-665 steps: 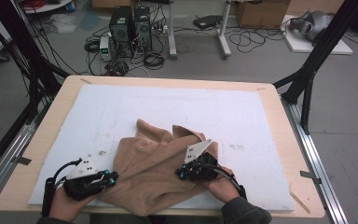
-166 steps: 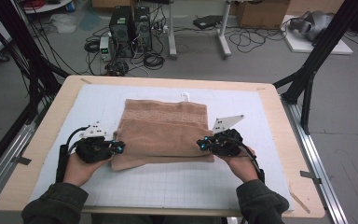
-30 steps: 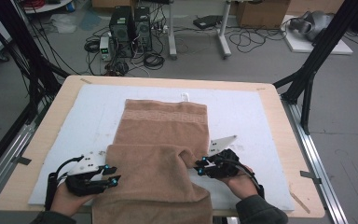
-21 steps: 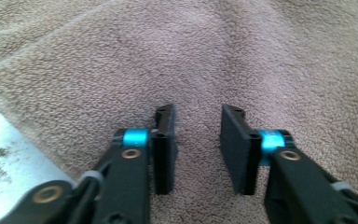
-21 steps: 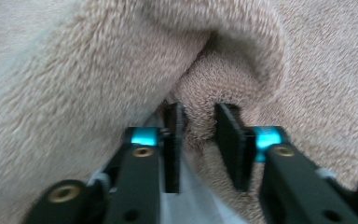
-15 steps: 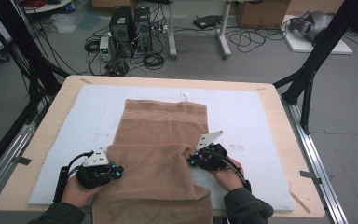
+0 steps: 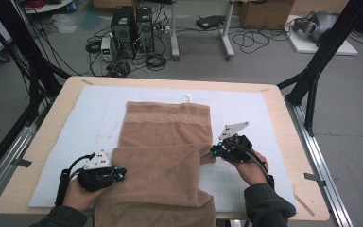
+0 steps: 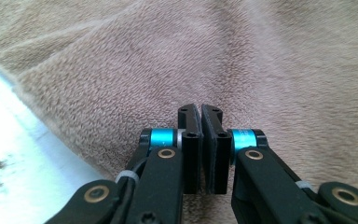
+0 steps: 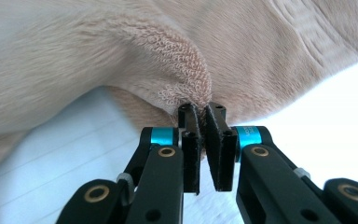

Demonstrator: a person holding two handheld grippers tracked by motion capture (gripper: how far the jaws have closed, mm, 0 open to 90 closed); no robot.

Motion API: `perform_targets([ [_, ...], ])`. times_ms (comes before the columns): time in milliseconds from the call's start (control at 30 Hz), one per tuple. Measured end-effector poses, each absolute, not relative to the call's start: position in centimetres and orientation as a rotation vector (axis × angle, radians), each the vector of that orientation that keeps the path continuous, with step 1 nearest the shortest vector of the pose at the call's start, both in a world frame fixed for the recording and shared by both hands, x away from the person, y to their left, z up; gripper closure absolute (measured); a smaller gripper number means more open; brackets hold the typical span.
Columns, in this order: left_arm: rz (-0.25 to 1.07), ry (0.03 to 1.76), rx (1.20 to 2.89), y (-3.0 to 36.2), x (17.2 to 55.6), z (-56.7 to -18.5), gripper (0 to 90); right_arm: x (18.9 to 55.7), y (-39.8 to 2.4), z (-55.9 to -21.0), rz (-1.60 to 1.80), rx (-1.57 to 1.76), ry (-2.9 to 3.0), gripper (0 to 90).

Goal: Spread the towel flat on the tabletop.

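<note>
A tan towel [image 7: 163,127] lies lengthwise on the white mat [image 7: 94,109], and its near end hangs over the table's front edge. A raised fold crosses its near half. My left gripper [image 7: 121,174] sits at the towel's left edge. In the left gripper view its jaws [image 8: 200,112] are pressed shut low over the towel [image 8: 261,60], and I can barely see cloth between them. My right gripper [image 7: 213,152] is at the towel's right edge. In the right gripper view it [image 9: 202,109] is shut on a bunched pinch of towel [image 9: 261,51] lifted off the mat.
The mat covers most of the wooden table [image 7: 283,123], with bare mat on both sides of the towel. A black frame post [image 7: 312,85] rises at the right corner. Computers and cables [image 7: 132,28] lie on the floor beyond the far edge.
My right gripper has moved away from the front edge with the towel's right edge lifted in it. A fold has formed across the near half. My left gripper has stayed in place.
</note>
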State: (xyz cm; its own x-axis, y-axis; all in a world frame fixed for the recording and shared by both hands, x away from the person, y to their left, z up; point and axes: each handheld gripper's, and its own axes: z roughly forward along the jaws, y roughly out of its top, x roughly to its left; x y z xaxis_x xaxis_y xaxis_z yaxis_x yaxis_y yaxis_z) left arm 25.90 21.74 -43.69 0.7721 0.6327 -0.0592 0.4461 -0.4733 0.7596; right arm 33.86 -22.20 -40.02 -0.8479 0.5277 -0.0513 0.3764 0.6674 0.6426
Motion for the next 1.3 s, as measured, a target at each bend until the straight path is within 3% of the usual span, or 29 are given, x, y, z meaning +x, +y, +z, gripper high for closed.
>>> perform_targets([
  [133,0.281,0.827,2.112,22.1,26.2,-43.4,81.1,34.8,-21.7,-41.7,0.924,0.789,2.691,80.8],
  [267,0.276,0.806,2.09,21.9,26.2,-42.7,69.8,33.7,-22.2,-40.9,1.037,0.755,2.659,70.1],
  [400,0.296,0.807,2.1,21.5,26.5,-42.7,65.5,31.8,-22.4,-39.9,1.094,0.704,2.596,68.8],
  [667,0.294,0.82,2.123,21.1,26.9,-43.2,65.3,30.5,-20.0,-40.9,1.113,0.579,2.712,74.5],
  [933,0.29,0.826,2.153,21.0,27.5,-43.7,63.6,31.8,-14.9,-42.2,1.078,0.507,2.772,64.7],
  [1033,0.304,0.817,2.163,20.8,27.6,-43.9,65.1,32.0,-14.0,-42.8,1.022,0.505,2.781,67.7],
  [1133,0.316,0.807,2.178,20.6,27.6,-44.1,75.1,31.9,-13.9,-43.0,1.007,0.504,2.766,81.6],
  [1233,0.305,0.801,2.179,20.7,27.6,-44.2,85.5,31.8,-14.1,-42.8,1.023,0.501,2.773,84.6],
  [1300,0.312,0.801,2.176,20.7,27.5,-44.2,87.2,31.6,-14.7,-42.4,1.046,0.5,2.769,85.0],
])
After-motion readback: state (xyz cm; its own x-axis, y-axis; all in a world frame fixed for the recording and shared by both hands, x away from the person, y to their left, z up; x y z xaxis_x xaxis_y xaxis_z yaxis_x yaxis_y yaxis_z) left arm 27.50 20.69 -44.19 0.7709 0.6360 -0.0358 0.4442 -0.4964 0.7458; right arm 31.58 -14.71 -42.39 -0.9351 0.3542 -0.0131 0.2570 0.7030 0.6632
